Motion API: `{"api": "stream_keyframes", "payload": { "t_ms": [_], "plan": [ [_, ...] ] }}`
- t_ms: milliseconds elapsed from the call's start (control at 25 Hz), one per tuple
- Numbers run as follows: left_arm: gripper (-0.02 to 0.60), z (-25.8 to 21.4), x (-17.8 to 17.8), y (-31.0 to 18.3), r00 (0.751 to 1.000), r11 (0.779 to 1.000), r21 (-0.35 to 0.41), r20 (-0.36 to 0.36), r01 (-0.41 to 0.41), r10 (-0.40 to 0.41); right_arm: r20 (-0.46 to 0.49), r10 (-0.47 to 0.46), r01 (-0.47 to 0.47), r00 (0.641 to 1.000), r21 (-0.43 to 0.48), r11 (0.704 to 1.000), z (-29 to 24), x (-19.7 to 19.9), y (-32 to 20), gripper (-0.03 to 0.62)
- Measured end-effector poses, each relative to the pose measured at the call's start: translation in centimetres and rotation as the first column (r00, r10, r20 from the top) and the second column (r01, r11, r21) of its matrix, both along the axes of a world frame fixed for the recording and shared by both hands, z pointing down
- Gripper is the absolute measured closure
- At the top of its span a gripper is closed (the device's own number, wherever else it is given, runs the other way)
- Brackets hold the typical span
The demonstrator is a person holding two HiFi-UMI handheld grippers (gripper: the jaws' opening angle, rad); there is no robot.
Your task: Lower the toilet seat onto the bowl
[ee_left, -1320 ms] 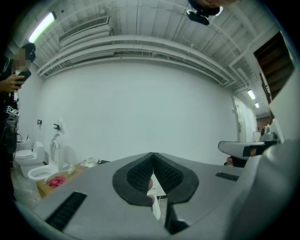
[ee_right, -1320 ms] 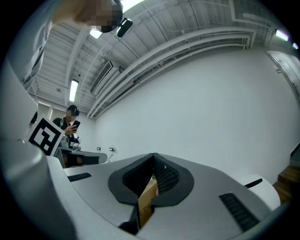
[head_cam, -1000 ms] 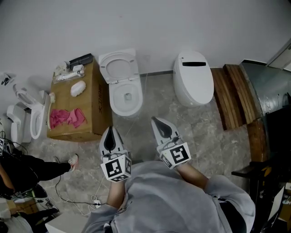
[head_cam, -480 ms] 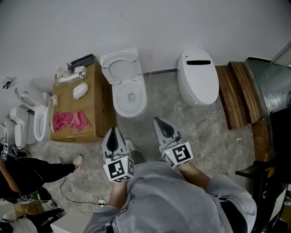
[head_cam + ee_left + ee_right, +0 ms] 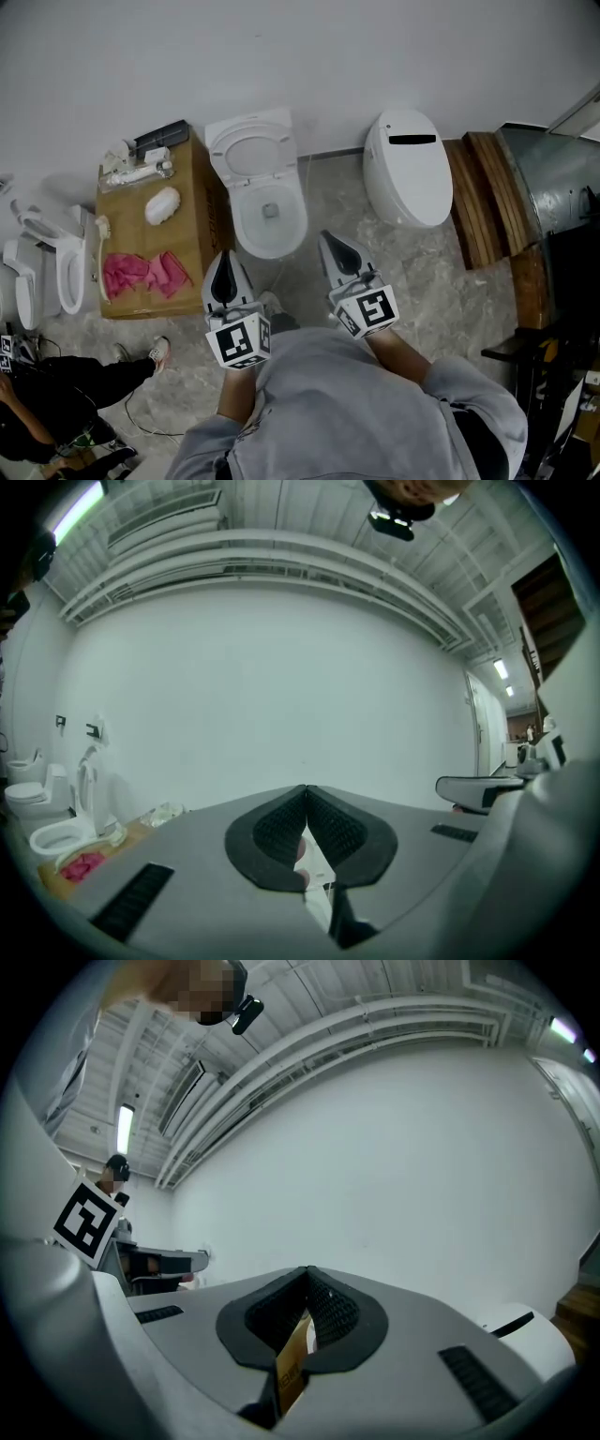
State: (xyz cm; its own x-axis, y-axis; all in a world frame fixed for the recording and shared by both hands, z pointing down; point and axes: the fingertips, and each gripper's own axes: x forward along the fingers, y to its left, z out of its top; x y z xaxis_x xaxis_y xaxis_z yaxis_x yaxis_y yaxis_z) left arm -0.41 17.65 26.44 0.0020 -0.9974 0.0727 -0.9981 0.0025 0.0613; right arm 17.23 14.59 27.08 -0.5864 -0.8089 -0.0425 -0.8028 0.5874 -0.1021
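Note:
In the head view a white toilet stands against the wall, its seat raised above the open bowl. My left gripper hangs shut and empty over the floor, just short of the bowl's front left. My right gripper, also shut and empty, is level with the bowl's front right and apart from it. In the left gripper view my left gripper points at the white wall with its tips together. In the right gripper view my right gripper does the same. Neither of those views shows the seat.
A cardboard box with a pink cloth stands left of the toilet. A closed white toilet is on the right, with wooden planks beyond it. Another toilet and a person's leg are at the far left.
The toilet and the box have drifted slightly nearer and to the right in the head view. Both grippers stay shut in front of my body, the left now closer to the bowl.

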Motion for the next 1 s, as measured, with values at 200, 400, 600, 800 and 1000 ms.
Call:
{"api": "stream_keyframes", "payload": {
  "t_ms": [200, 400, 600, 800, 1000],
  "plan": [
    [0.581, -0.4, -6.9, -4.4, 1.000, 1.000, -0.005, -0.002, 0.011, -0.011, -0.002, 0.031, -0.031, 1.000, 0.007, 0.999, -0.7, -5.5, -4.5, 0.595],
    [0.581, 0.5, -11.8, -7.6, 1.000, 1.000, -0.020, -0.018, 0.003, -0.004, -0.017, 0.046, -0.046, 0.999, 0.001, 0.999, -0.6, -10.4, -7.8, 0.595],
    [0.581, 0.9, -15.2, -10.3, 1.000, 1.000, -0.018, -0.026, -0.011, 0.010, -0.045, 0.053, -0.053, 0.998, 0.001, 0.999, -0.5, -13.8, -9.8, 0.595],
    [0.581, 1.5, -16.8, -12.4, 1.000, 1.000, -0.027, -0.031, 0.006, -0.007, -0.072, 0.065, -0.066, 0.995, -0.013, 0.998, -0.1, -14.2, -11.4, 0.595],
    [0.581, 2.3, -15.4, -14.7, 0.999, 0.999, -0.047, -0.033, 0.000, -0.001, -0.076, 0.082, -0.084, 0.994, -0.028, 0.996, 0.6, -12.4, -14.3, 0.595]
  ]
}}
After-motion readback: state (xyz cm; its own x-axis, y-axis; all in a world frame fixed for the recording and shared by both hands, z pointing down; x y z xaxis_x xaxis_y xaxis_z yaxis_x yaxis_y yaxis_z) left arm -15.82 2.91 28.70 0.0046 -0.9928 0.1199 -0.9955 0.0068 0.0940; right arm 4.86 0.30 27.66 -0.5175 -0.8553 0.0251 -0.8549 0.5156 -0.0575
